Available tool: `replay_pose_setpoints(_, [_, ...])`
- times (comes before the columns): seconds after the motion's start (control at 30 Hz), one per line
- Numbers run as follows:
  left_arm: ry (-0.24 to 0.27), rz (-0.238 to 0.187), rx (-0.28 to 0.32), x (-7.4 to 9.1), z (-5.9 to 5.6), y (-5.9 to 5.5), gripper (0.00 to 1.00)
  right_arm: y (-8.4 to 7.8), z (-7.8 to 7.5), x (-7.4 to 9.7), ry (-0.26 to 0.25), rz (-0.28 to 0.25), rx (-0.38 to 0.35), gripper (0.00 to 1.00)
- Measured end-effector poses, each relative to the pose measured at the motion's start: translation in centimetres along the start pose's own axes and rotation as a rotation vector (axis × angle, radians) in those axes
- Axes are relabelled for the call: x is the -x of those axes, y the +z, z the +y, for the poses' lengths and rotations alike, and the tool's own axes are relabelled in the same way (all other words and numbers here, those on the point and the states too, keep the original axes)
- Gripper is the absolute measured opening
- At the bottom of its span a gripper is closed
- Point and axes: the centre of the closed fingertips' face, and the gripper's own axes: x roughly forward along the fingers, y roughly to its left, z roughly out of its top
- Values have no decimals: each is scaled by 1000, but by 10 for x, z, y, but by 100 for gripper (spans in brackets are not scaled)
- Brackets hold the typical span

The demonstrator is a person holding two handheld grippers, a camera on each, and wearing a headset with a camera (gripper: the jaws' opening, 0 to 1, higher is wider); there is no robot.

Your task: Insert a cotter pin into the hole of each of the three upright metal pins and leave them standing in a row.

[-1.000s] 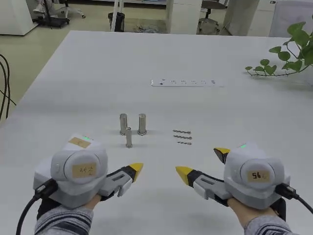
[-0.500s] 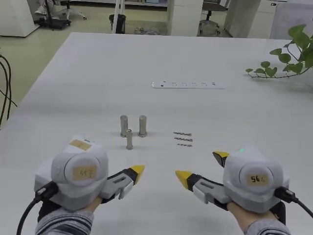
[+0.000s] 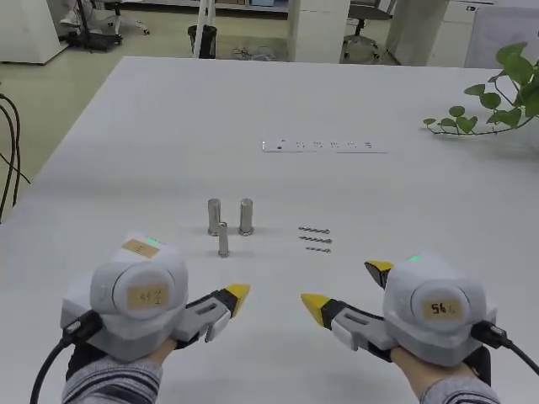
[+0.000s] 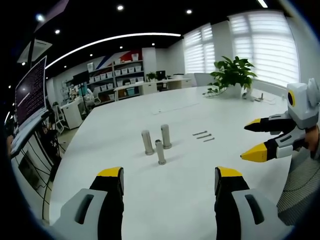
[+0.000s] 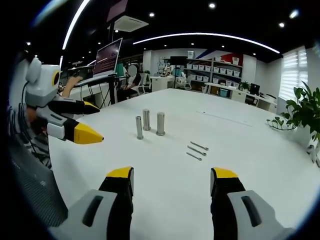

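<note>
Three upright metal pins (image 3: 214, 215) (image 3: 246, 215) (image 3: 223, 238) stand in a tight cluster mid-table, also in the left gripper view (image 4: 160, 152) and the right gripper view (image 5: 146, 120). Three cotter pins (image 3: 316, 239) lie side by side just right of them (image 4: 204, 136) (image 5: 196, 149). My left gripper (image 3: 206, 282) hovers open near the front, below and left of the pins (image 4: 169, 175) (image 5: 92, 121). My right gripper (image 3: 346, 286) is open too, below the cotter pins (image 5: 172, 175) (image 4: 252, 141). Both hold nothing.
A white power strip (image 3: 324, 146) lies flat farther back on the white table (image 3: 126, 168). A leafy plant (image 3: 497, 101) reaches in at the far right edge. Black cables (image 3: 8, 160) hang off the left side.
The head view has shifted slightly. Both grippers stay open in much the same place, and the metal pins and cotter pins have not moved.
</note>
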Motion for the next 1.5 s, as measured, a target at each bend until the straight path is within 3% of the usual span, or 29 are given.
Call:
replay_pose_setpoints(0.57, [3, 4, 2, 0, 1, 0, 73, 0, -3, 1, -9, -1, -3, 58])
replay_pose_setpoints(1.2, [3, 10, -11, 1, 0, 1, 81, 1, -11, 5, -20, 4, -36, 56])
replay_pose_setpoints(1.5, [-23, -12, -11, 1, -6, 8, 86, 19, -7, -4, 51, -31, -8, 49])
